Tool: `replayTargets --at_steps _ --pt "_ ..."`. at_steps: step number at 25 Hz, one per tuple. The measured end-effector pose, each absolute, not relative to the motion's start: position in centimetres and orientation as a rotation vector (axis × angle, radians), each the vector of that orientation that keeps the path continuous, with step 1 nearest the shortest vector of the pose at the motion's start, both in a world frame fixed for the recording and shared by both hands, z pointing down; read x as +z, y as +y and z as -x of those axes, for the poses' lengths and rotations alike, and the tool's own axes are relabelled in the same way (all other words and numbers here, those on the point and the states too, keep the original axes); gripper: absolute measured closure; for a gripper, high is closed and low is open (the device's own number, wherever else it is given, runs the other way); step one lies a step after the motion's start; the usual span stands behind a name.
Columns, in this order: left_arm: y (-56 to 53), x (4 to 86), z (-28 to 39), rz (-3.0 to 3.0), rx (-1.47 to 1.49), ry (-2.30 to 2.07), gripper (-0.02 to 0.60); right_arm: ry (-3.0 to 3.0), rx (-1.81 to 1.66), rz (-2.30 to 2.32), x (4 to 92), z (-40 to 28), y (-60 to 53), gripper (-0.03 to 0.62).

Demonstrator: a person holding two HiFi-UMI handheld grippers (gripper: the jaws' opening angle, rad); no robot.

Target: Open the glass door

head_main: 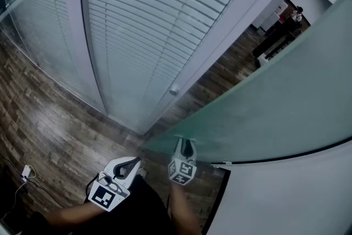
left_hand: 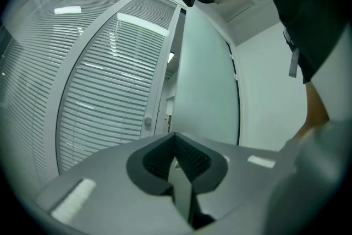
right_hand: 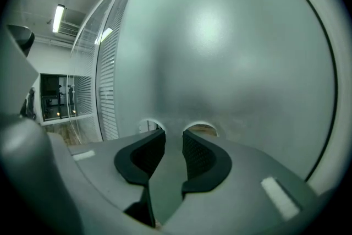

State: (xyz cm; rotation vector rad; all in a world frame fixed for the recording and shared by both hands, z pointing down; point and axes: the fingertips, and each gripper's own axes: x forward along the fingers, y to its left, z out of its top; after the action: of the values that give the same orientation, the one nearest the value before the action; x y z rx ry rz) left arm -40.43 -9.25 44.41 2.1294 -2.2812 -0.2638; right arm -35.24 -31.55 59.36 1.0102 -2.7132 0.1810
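Just beyond right claw [right_hand: 173,135], glass door [right_hand: 231,52]

Two tongs, left tongs [head_main: 133,162] and right tongs [head_main: 186,142], one glass door [head_main: 286,102], two slatted blinds [head_main: 143,25].

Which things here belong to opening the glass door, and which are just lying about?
For the job:
- the frosted, greenish glass door
- the right claw, open, close to that door
- the left claw, shut and empty

Just about:
- the white plug with a cable on the wooden plank floor
- the white slatted blinds
- the small round knob beside them
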Motion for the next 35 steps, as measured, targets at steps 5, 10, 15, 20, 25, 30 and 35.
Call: replayTargets --at_steps 5,10,15,20,25,30,35 --pt "-7.8 45.6 38.2 -2.198 -0.271 -2.157 0.581 -2.728 0.17 -1.053 59.1 32.7 -28.8 0.493" --pt "-7.4 44.8 36.9 -2.28 -0.309 -2.069 0.581 -2.713 0.168 -1.069 58.6 30.7 -26.3 0.493" --pt "-7.1 44.2 34.5 -2.362 -0.301 -2.044 0.581 -2.699 0.204 -1.134 58.6 27.1 -23.8 0.494" --pt "-6.2 44.9 32.3 -2.364 -0.262 -2.019 0.581 -2.7 0.19 -1.091 58.6 24.7 -21.2 0.494" --pt "-5.2 44.9 28.4 -2.404 -0.222 -1.947 0.58 -2.701 0.202 -1.07 58.3 21.9 -18.7 0.494" --pt "-4.7 44.8 25.8 -2.408 -0.208 -1.881 0.515 -2.685 0.198 -1.061 57.9 19.3 -16.9 0.493" --pt "-4.5 45.3 22.0 -2.471 -0.157 -1.798 0.464 -2.658 0.211 -1.081 58.3 16.5 -15.0 0.493"
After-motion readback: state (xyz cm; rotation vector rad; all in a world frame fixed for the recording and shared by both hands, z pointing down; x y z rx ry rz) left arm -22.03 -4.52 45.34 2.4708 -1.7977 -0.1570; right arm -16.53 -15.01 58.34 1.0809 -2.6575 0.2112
